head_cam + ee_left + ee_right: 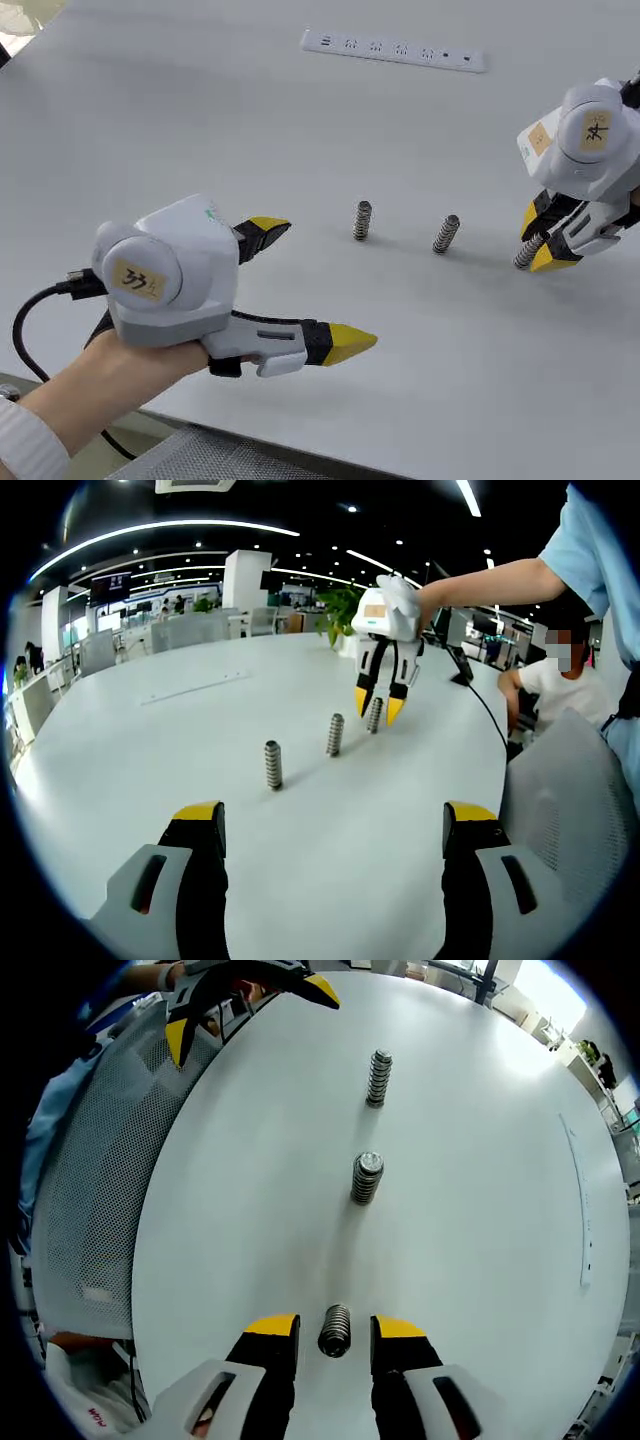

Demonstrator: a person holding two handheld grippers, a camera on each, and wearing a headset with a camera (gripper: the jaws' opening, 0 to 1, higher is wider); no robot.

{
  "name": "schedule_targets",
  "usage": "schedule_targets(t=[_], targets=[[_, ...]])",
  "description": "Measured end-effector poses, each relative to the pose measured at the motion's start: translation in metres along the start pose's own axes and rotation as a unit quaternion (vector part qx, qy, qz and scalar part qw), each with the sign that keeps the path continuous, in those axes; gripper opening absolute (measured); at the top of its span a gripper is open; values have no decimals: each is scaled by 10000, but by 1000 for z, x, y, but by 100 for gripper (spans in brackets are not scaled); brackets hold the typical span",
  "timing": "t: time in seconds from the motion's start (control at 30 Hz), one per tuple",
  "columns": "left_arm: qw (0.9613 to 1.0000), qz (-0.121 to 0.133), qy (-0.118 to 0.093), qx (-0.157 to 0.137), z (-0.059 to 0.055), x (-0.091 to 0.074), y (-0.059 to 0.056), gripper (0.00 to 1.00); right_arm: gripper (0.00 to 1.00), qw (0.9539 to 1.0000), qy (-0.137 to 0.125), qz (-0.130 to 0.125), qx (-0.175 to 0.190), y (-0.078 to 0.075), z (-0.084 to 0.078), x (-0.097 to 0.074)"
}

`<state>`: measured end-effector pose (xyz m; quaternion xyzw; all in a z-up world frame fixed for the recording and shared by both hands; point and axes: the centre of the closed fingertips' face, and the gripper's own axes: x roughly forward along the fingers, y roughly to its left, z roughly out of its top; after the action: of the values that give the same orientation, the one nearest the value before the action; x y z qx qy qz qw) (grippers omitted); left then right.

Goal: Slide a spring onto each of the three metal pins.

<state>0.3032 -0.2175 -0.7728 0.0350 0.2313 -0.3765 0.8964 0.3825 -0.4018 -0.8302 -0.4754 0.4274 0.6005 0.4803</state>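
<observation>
Bright, even light from ceiling strips (160, 526) gives the springs (362, 220) faint, soft shadows on the white table (200, 120). Both gripper views bend strongly at the edges.

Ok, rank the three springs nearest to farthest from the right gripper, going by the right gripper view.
1. near spring, between the jaws of the right gripper.
2. middle spring, farther ahead.
3. far spring, toward the left gripper.

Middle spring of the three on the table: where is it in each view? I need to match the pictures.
Head view: middle spring, right of centre.
Left gripper view: just above centre.
Right gripper view: near centre, slightly above.
Shared landmark: power strip, at the head view's top, left of centre in the left gripper view, at the right gripper view's right edge.
</observation>
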Motion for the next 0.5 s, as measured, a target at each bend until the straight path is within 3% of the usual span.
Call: schedule_targets(t=[0.1, 0.27, 0.5], targets=[[10000, -5, -7, -5, 0, 0, 0, 88, 45, 9999, -122, -62, 29, 0, 3, 0], [10000, -3, -18, 0, 0, 0, 0, 88, 52, 9991, -342, -62, 256, 0, 4, 3], [10000, -22, -8, 52, 3, 1, 1, 88, 80, 9960, -730, -312, 400, 2, 10, 2]])
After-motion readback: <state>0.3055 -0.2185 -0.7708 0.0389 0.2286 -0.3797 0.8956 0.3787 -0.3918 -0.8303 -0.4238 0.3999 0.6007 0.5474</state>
